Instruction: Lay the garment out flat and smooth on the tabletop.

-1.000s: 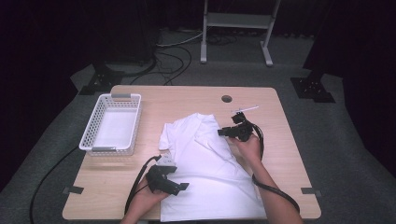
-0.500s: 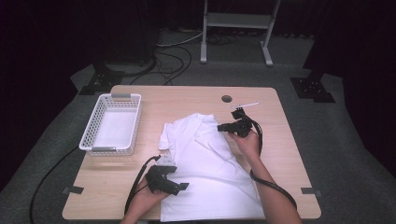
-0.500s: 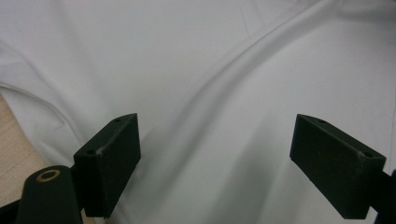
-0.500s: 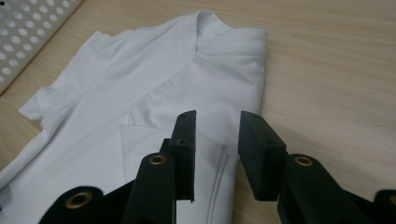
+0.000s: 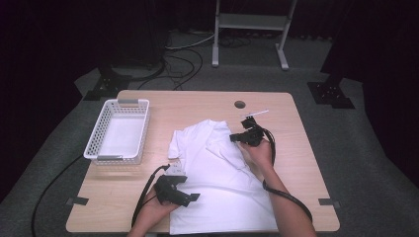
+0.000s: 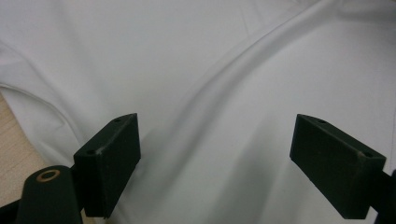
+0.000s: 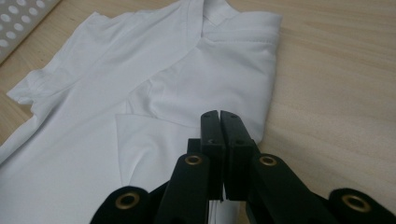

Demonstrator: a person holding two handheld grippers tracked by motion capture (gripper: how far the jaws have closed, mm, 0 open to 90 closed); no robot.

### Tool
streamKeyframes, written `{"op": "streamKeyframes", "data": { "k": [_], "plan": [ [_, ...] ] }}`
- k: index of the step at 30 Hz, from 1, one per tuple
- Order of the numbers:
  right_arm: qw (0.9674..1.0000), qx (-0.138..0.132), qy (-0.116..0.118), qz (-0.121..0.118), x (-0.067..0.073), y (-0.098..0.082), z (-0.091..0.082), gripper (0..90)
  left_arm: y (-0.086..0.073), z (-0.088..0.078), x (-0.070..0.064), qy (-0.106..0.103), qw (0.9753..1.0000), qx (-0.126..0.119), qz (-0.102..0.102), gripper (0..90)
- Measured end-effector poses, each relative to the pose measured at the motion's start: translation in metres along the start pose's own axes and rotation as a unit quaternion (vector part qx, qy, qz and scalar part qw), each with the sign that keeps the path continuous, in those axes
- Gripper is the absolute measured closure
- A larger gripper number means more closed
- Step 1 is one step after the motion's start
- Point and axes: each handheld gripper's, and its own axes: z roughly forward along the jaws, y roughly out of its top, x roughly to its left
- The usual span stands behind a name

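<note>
Folding the white shirt [image 5: 222, 182] looks like the job; it lies flat by the table's [image 5: 306, 148] near edge. The left hand-held gripper [image 5: 190, 197] rests wide open on the shirt's left side. The right hand-held gripper [image 7: 219, 135] has just squeezed closed, pinching the folded sleeve edge. Next, I think, it must lift and carry that fold across.

basket [image 5: 118, 129] blocks far left; bare table [image 5: 197, 106] beyond shirt [image 5: 222, 187] is free.

The T-shirt [image 5: 222, 182] is plain white, the basket [image 5: 118, 129] white too (with perforated sides), the table [image 5: 296, 128] pale wood-grain, both grippers black.
</note>
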Motion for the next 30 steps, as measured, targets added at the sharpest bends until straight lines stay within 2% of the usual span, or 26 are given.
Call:
{"op": "streamKeyframes", "data": {
  "k": [7,10,14,21,25,30],
  "plan": [
    [0.9993,-0.034,-0.016,0.0,-0.004,0.0,-0.02,89.2,-0.001,0.0,0.001,-0.002,1.0,-0.003,0.0,15.3],
    [0.9986,-0.044,-0.03,0.007,-0.013,-0.002,-0.032,89.2,-0.001,0.0,0.001,-0.002,1.0,-0.005,-0.002,15.2],
    [0.9966,-0.058,-0.053,0.025,-0.031,-0.01,-0.052,89.2,-0.001,0.0,0.001,-0.002,1.0,-0.005,0.0,15.2],
    [0.9916,-0.07,-0.096,0.052,-0.063,-0.027,-0.088,89.2,-0.001,0.0,0.0,0.0,1.0,-0.002,0.001,15.2],
    [0.9871,-0.075,-0.121,0.074,-0.082,-0.038,-0.104,89.2,-0.001,0.0,0.0,-0.001,1.0,-0.003,0.001,14.1],
    [0.9803,-0.075,-0.149,0.106,-0.104,-0.053,-0.116,89.2,-0.001,0.0,0.0,-0.002,1.0,-0.006,-0.003,14.1]
  ]
}}
